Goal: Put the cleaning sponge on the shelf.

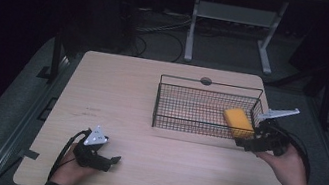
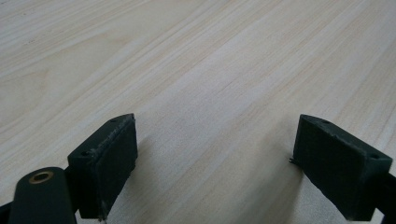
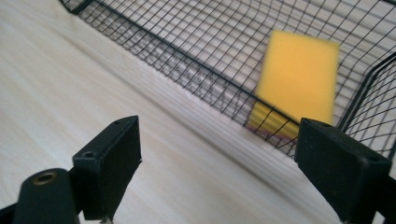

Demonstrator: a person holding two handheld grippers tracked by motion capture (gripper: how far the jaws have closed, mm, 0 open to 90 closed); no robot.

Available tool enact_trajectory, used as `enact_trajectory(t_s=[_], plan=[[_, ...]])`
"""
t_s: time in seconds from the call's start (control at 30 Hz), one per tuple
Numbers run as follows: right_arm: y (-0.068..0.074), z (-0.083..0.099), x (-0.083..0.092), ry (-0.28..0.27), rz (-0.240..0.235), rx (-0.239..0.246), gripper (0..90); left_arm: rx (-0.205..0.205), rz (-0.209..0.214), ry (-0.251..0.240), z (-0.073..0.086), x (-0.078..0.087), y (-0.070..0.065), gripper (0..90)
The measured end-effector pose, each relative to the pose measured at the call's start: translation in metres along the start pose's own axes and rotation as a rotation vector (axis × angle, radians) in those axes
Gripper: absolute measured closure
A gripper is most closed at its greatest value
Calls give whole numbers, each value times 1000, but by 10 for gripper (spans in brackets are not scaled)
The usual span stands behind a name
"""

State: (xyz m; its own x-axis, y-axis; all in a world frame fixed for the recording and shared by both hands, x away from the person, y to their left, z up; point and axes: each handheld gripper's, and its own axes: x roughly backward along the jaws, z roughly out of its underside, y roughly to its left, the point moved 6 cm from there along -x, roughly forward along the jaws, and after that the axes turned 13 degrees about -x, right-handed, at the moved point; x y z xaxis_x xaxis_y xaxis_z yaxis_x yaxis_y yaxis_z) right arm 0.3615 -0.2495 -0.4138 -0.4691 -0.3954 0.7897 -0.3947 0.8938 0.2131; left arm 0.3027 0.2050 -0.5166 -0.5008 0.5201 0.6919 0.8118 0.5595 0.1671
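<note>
The high view looks forward and down from above the person's side onto the whole pale wooden tabletop (image 1: 147, 120), far enough back to take in the dark floor and a grey metal stand (image 1: 235, 18) beyond it. The left gripper view sits low and very near that same tabletop (image 2: 196, 70), looking along its own two black jaws at bare wood grain. The right gripper view also rides low, facing across the tabletop toward the black wire mesh basket (image 3: 196, 60) and the yellow rectangular sponge (image 3: 299, 79) inside it. Basket (image 1: 190, 109) and sponge (image 1: 238, 121) appear too in the high view, at the table's right side.
</note>
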Motion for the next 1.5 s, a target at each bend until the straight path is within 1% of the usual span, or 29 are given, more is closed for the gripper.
enact_trajectory(t_s=[0.1, 0.2, 0.33, 0.4, 0.53, 0.63, 0.73, 0.83, 0.9, 0.97, 1.03, 1.1, 1.17, 1.27, 1.33, 1.5], plan=[[7, 11, 1, -7, -16, 6, 139, 0, 0, 0, 0, 0, 0, 129], [11, 19, 0, -16, -18, 8, 138, 2, 1, 0, 0, 0, 0, 129], [17, 32, -6, -27, -33, 14, 138, 5, -1, -5, 0, 0, 0, 129], [20, 39, -10, -35, -32, 18, 137, 2, -1, -3, 0, 0, 0, 129], [19, 50, -19, -31, -31, 9, 134, 2, -1, -3, 0, 0, 0, 129], [17, 57, -24, -34, -17, 6, 133, 2, -1, -3, 0, 0, 0, 129], [16, 64, -29, -57, -30, -6, 128, 2, -1, -3, 0, 0, 0, 129], [13, 71, -35, -70, -18, -6, 103, 2, -2, -2, 0, 0, 0, 129], [12, 76, -39, -72, -17, -2, 96, 4, -1, -2, 0, 0, 0, 129], [12, 80, -42, -62, -22, 3, 88, 1, 0, 0, 0, 0, 0, 130], [11, 83, -45, -70, -13, 12, 87, 0, 0, 0, 0, 0, 0, 129], [11, 86, -47, -73, -19, 18, 83, 0, 0, 0, 0, 0, 0, 129], [10, 89, -50, -86, -17, 27, 73, 0, 0, 0, 0, 0, 0, 129], [10, 92, -54, -87, -12, 37, 49, 0, 0, 0, 0, 0, 0, 130], [9, 95, -58, -80, -14, 38, 27, 0, 0, 0, 0, 0, 0, 129], [5, 100, -64, -61, 1, 48, 27, 0, 0, 0, 0, 0, 0, 130]])
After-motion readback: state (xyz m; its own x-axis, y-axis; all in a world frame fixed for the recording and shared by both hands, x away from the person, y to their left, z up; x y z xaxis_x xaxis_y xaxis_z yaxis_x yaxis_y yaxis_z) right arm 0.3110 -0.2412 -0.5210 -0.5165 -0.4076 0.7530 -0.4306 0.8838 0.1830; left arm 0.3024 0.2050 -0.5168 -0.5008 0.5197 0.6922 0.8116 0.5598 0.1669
